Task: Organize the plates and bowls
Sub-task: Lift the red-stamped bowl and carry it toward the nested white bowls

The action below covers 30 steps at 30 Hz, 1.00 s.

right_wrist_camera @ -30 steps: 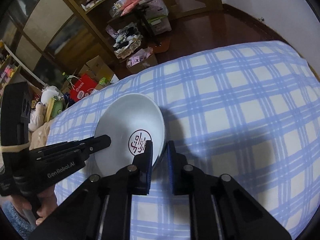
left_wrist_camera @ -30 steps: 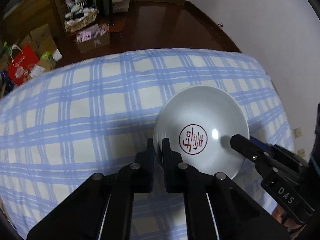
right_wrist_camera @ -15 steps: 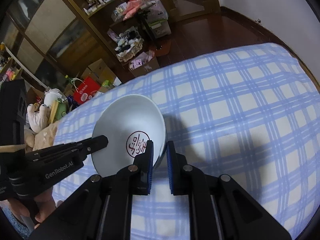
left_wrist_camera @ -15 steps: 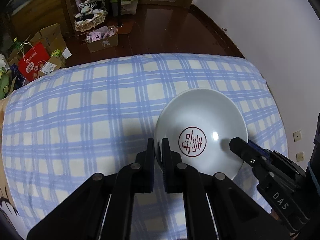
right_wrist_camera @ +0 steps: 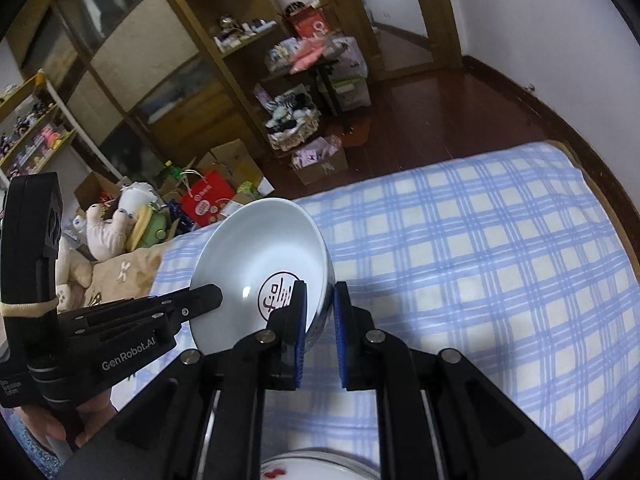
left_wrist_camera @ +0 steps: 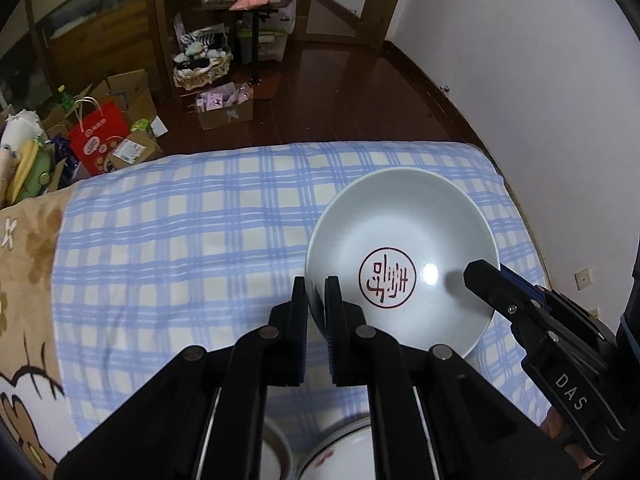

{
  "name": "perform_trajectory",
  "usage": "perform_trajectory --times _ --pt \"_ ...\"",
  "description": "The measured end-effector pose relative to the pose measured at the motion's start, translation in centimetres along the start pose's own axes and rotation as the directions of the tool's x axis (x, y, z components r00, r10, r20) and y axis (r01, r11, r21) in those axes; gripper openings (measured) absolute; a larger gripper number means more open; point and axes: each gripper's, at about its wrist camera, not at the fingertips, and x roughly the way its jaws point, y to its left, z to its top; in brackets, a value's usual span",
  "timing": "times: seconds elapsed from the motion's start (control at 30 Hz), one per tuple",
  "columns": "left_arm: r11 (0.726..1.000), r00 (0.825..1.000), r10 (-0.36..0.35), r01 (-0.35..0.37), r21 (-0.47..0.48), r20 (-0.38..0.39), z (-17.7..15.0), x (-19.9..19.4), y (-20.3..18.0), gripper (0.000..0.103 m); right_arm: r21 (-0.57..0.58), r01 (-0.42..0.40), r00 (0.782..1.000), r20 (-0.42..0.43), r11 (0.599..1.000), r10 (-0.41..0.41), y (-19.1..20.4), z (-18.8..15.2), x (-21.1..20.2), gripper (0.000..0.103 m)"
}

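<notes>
**White bowl carried on two rim pinches, above bed**

Risk: slip or tilt from thin rim grips on glazed ceramic; uneven motion between grippers likely to twist bowl free, onto dishes partly visible below.

White bowl with red seal point(left_wrist_camera: 402, 266) held clear of checked bedsheet point(left_wrist_camera: 180, 240). Left gripper point(left_wrist_camera: 316, 296) jaws pinching near-left rim wall. Right gripper point(right_wrist_camera: 320, 306) jaws straddling opposite rim, apparently clamped. More bowls point(left_wrist_camera: 340, 456) under grippers, at frame bottom.
</notes>
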Motion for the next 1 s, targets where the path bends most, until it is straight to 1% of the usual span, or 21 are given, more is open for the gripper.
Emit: perform_trajectory --times 0.23,0.53,0.73,0.9,1.0 --pt "1.0 0.999 0.016 -0.015 -0.019 0.03 -2.6 -4.2 1.4 0.008 -0.03 -0.013 1.0 0.021 0.999 0.013 3.2 -1.6 -2.8 0.014" --pt "0.999 0.999 0.032 -0.031 -0.037 0.032 -6.9 -7.8 3.8 0.009 -0.057 -0.04 0.999 0.02 0.998 0.041 6.6 -5.1 -5.1 0.014" --pt "0.997 0.998 0.047 -0.045 -0.057 0.042 -9.5 -9.3 5.2 0.009 -0.085 -0.048 0.999 0.014 0.995 0.049 8.6 -7.6 -5.6 0.014" --pt "0.996 0.999 0.036 -0.032 -0.089 0.04 -11.6 -9.4 6.9 0.009 -0.093 -0.056 0.998 -0.004 0.994 0.056 9.8 -9.4 -5.4 0.014" --pt "0.995 0.998 0.049 -0.045 -0.094 0.04 -12.8 -9.3 7.6 0.009 -0.106 -0.058 0.998 -0.016 0.993 0.057 10.5 -10.2 -5.1 0.014"
